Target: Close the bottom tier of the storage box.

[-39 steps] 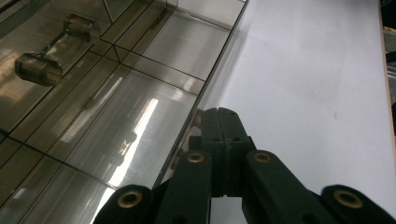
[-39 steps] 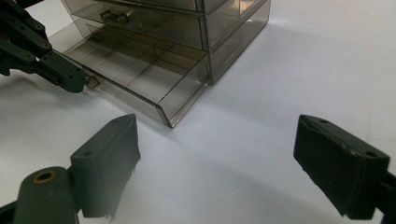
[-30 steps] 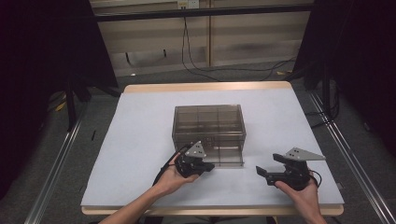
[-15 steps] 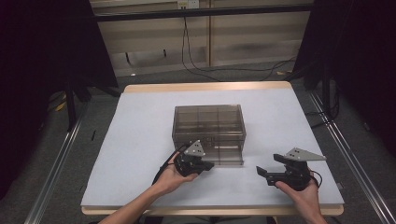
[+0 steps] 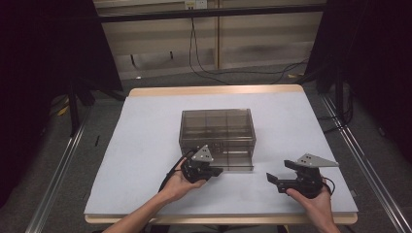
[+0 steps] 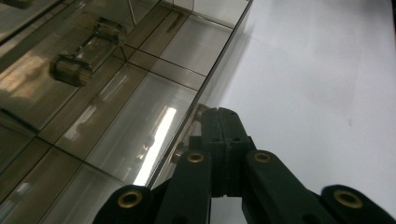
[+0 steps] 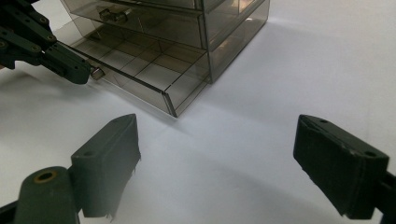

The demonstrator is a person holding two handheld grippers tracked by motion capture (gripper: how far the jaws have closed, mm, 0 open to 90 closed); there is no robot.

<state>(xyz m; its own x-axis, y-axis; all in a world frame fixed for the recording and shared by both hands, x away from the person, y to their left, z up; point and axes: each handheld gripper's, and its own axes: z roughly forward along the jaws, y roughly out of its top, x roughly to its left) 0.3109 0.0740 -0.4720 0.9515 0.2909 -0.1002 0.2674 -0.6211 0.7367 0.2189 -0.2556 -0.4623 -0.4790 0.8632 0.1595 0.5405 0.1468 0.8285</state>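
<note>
Smoky clear drawer cabinet [image 5: 217, 131] at the centre of the white table [image 5: 141, 145], its bottom drawer [image 7: 140, 70] pulled partway out toward six o'clock. Small metal knob [image 7: 96, 73] on that drawer's front, pinched between closed jaws of the left gripper [image 5: 214, 172]. In the left gripper view, both black jaws pressed together around the knob [image 6: 201, 111] at the drawer's front edge, with the divided drawer floor [image 6: 116, 121] stretching off toward ten o'clock. Upper drawer handle [image 7: 112, 15] above, untouched.

Left gripper at about seven o'clock from the cabinet, held by the left hand [image 5: 177, 184], grey three-cornered plate on top. Right gripper [image 5: 273, 178] at about five o'clock from the cabinet, well apart from it, low over bare table, held by the right hand [image 5: 316, 204]. Jaws of that one spread wide, nothing between them, pointing toward nine o'clock at the pulled drawer. Wooden table edge [image 5: 214, 90] at twelve o'clock, cables on the floor beyond.
</note>
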